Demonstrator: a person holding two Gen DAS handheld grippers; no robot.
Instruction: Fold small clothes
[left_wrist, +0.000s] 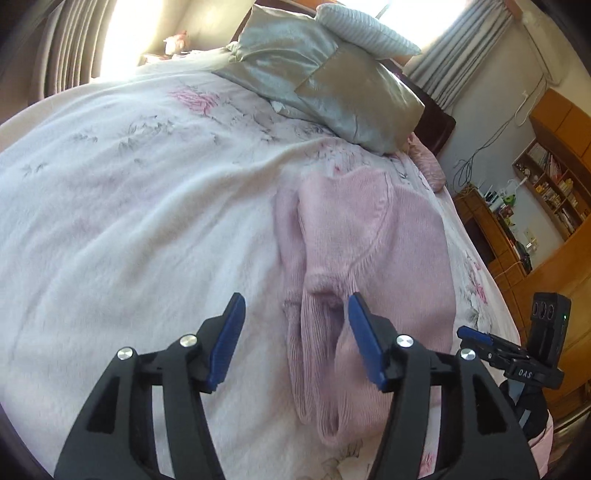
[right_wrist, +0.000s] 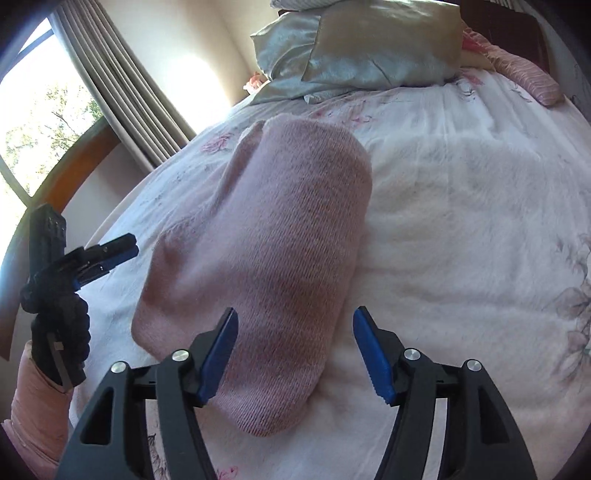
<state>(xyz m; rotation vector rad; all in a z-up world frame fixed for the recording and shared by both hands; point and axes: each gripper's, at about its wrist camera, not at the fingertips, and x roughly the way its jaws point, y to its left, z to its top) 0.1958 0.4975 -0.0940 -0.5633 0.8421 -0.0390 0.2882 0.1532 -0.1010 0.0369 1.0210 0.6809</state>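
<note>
The pink knitted sweater (right_wrist: 258, 266) lies in a folded bundle on the bed, flat on the white fleecy bedspread with faint pink and grey flowers (left_wrist: 129, 206). From the left wrist view its ribbed sleeve (left_wrist: 314, 354) trails down along the bundle's left edge, cuff bunched up, with a curved seam running across the body of the knit. From the right wrist view it shows a smooth, rounded back, one long oblong of pink.

The left tool (left_wrist: 295, 332) hangs just above the near end of the sweater, blue pads spread wide, nothing between them; its right pad sits over the knit, its left pad over bare bedspread. The right tool (right_wrist: 293, 347) is released as well, jaws wide, straddling the near right corner of the sweater without gripping it. In the left wrist view, that right tool shows up again just off the sweater's right edge, black body and blue tip.

A black-gloved hand (right_wrist: 59, 321) with a pink sleeve (right_wrist: 37, 406) holds the left tool off the sweater's left side.

Beyond the sweater, toward the headboard, silvery satin pillows (left_wrist: 325, 85) are piled up, a striped one on top. A pink striped cushion (right_wrist: 532, 77) lies at the bedspread's far corner. Grey curtains (right_wrist: 122, 85) hang by the bright window; wooden shelving (left_wrist: 550, 184) stands off past the sweater's right side.
</note>
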